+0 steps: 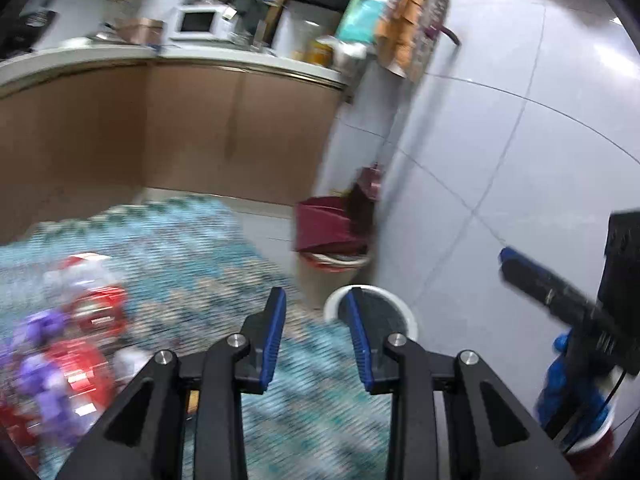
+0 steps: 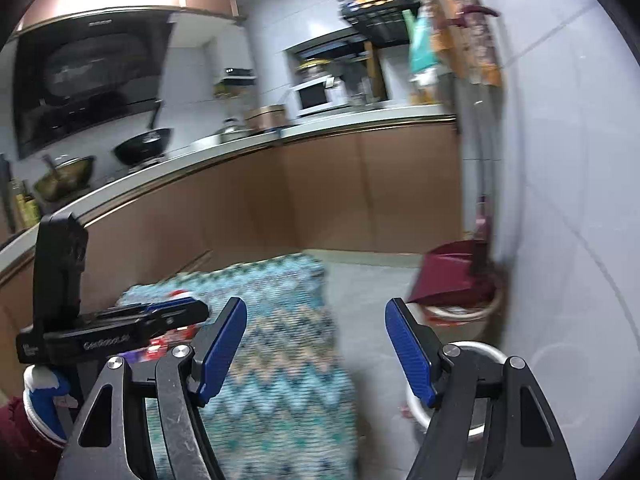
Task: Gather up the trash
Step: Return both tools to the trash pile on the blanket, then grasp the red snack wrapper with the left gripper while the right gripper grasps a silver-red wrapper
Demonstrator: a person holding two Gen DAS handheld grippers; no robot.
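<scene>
Red and purple wrappers (image 1: 76, 344) lie in a blurred heap on a teal zigzag rug (image 1: 192, 252) at the left of the left wrist view. My left gripper (image 1: 315, 300) is open and empty, above the rug's right side, with a small white-rimmed bin (image 1: 404, 308) just beyond its right finger. My right gripper (image 2: 316, 310) is open wide and empty above the rug (image 2: 276, 344). The bin's rim (image 2: 476, 348) shows behind its right finger. The left gripper (image 2: 176, 312) appears at the left of the right wrist view, in front of some red trash (image 2: 160, 348).
A maroon dustpan (image 1: 328, 224) rests on a beige bin (image 1: 332, 276) against the white tiled wall (image 1: 500, 140). Brown cabinets (image 1: 160, 132) under a counter with a microwave (image 1: 200, 22) run behind the rug. A stove with a wok (image 2: 142, 144) is at the left.
</scene>
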